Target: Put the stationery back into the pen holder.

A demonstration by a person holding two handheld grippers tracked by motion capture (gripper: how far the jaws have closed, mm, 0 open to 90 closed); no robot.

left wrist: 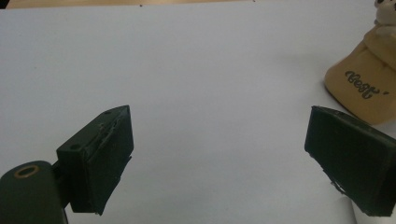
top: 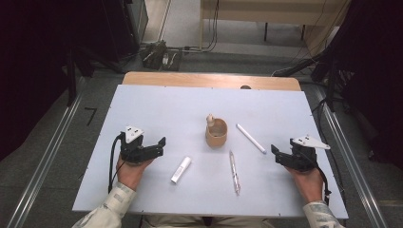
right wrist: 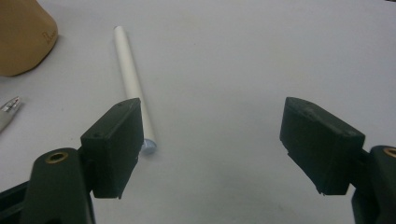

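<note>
We are at the counter [top: 157, 99] with both claws low and nothing picked up. The left claw [top: 159, 145] sits wide open, empty, aimed toward the tan cup [top: 216, 133] in the middle; the right claw [top: 278, 154] is spread wide too, gripping nothing, its jaws pointing at the white pen [top: 251, 138] lying just right of the cup. A white tube [top: 181, 170] lies near the left claw, and a clear pen [top: 234, 172] rests between the two hands, nearer the front edge. We judge the job to be gathering these pieces into the cup, and it looks barely begun: all three lie flat on the counter, apart from the cup, though something small and pale already stands up at the cup's rim. Up close, the right gripper view gives us the white pen [right wrist: 133, 79] running past the inner face of its left jaw, not between the pads, with the clear pen's tip [right wrist: 9, 109] at the edge. The left gripper view adds dark lettering on the cup's side [left wrist: 366, 86], too small to see from above.
</note>
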